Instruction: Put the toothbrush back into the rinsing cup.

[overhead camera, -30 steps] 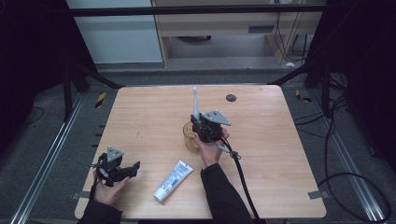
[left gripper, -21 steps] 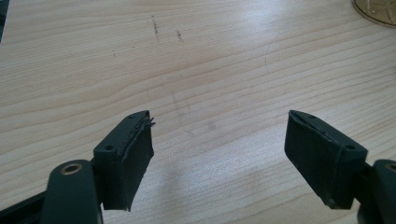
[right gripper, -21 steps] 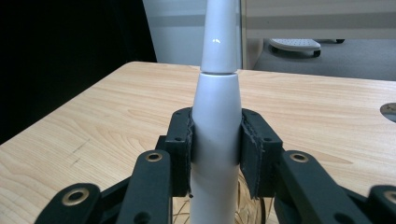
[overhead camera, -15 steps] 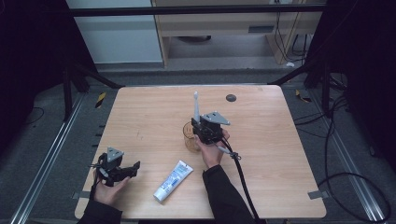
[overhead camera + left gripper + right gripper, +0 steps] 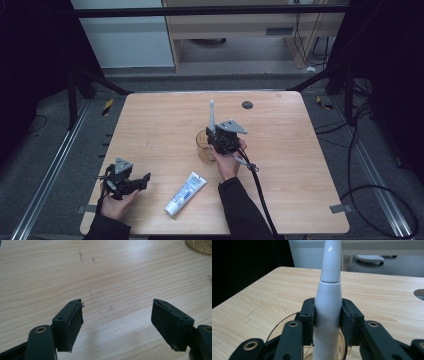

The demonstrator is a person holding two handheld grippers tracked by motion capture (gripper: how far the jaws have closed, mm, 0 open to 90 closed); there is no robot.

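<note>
A white electric toothbrush (image 5: 212,116) (image 5: 329,290) stands upright, its lower end inside a clear amber glass cup (image 5: 202,151) (image 5: 283,323) at the table's middle. My right gripper (image 5: 213,138) (image 5: 327,320) has a pad on each side of the handle, just above the cup's rim. Its jaws have just been opening slightly, but both pads still touch the handle. At the front left, my left gripper (image 5: 144,180) (image 5: 117,322) is open just above bare wood with nothing between its jaws.
A white and blue toothpaste tube (image 5: 186,193) lies near the front edge between the two hands. A small dark round disc (image 5: 247,105) (image 5: 419,293) sits near the far edge of the wooden table (image 5: 300,150). Dark floor and rails surround the table.
The toothbrush's tip sits a touch lower than a second ago. Both hands have kept their places.
</note>
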